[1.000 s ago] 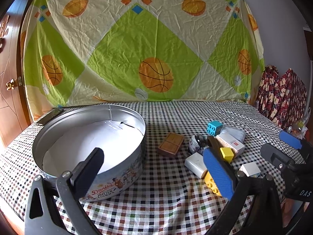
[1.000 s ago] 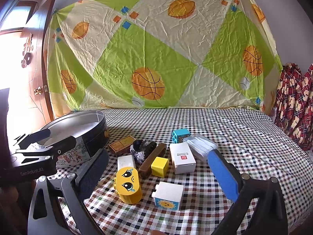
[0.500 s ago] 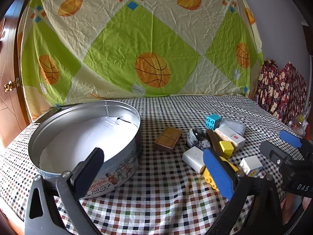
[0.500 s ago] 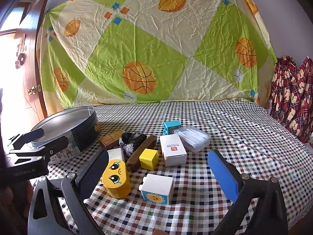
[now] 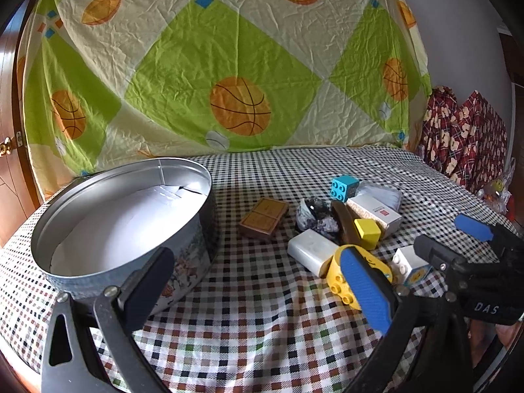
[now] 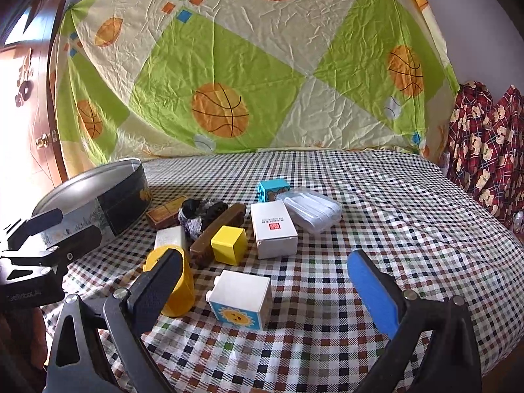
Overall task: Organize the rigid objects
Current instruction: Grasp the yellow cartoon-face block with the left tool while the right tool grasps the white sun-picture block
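Observation:
A round metal cookie tin [image 5: 183, 177], lined with white paper, stands open at the left; it also shows in the right wrist view [image 6: 124, 193]. A cluster of small objects lies to its right: a white sun block [image 6: 240, 298], a yellow block [image 6: 177, 294], a yellow cube [image 6: 229, 244], a white box [image 6: 273, 224], a teal block [image 6: 273, 188], a brown bar [image 6: 217, 229] and a brown tile [image 5: 263, 216]. My left gripper [image 5: 255, 288] is open and empty, low in front of the tin. My right gripper [image 6: 262, 294] is open, with the sun block between its fingers.
A clear plastic case [image 6: 312, 208] lies behind the white box. A dark crumpled lump [image 6: 199, 211] and a white charger [image 5: 311, 250] sit in the cluster. A checkered cloth [image 6: 409, 229] covers the table. A basketball-print sheet [image 5: 229, 65] hangs behind. Red patterned fabric [image 6: 484, 150] hangs at right.
Both grippers have moved forward and lower toward the table. The objects loom larger in both views, and the sun block now sits between the right fingers. Both stay open.

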Demonstrator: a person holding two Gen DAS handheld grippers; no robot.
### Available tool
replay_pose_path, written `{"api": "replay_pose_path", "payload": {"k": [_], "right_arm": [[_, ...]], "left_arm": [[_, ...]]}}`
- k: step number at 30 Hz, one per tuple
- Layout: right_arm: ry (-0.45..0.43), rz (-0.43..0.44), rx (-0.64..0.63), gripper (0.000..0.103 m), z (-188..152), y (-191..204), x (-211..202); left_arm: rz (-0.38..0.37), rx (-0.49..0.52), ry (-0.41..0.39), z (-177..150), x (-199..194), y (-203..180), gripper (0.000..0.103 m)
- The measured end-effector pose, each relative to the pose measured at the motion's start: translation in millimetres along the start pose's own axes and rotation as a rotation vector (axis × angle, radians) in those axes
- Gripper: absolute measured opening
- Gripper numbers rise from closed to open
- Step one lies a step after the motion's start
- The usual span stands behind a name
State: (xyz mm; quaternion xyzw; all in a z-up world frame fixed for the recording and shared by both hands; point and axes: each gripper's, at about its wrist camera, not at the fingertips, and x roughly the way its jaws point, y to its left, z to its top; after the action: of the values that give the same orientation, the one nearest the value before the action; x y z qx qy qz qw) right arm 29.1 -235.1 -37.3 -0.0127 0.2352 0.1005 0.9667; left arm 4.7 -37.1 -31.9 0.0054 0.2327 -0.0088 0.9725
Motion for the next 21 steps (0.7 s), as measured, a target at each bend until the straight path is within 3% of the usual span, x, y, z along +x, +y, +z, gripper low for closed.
{"api": "replay_pose_path", "payload": {"k": [2, 4, 13, 15, 16, 21], "right_arm": [[0.035, -0.008, -0.015, 0.086, -3, 1, 6], [0.079, -0.004, -0.019, 0.081, -6, 1, 14], [0.135, 0.019, -0.057, 0.08, -11, 10, 25], [0.159, 0.017, -0.068, 0.067, -14, 9, 29], [0.168, 0.024, -0.055, 0.052, -14, 7, 31], [0.129, 0.024, -0.015, 0.051, -11, -5, 24]], "left_arm": [[-0.008, 0.01, 0.0, -1, 0, -4, 0.103], [-0.016, 0.016, 0.006, -3, 1, -7, 0.103], [-0.041, 0.02, 0.04, -6, 8, -15, 0.103], [-0.054, 0.025, 0.049, -6, 10, -18, 0.103], [-0.055, 0.028, 0.054, -6, 11, -20, 0.103], [-0.087, 0.03, 0.087, -3, 18, -32, 0.103]]}}
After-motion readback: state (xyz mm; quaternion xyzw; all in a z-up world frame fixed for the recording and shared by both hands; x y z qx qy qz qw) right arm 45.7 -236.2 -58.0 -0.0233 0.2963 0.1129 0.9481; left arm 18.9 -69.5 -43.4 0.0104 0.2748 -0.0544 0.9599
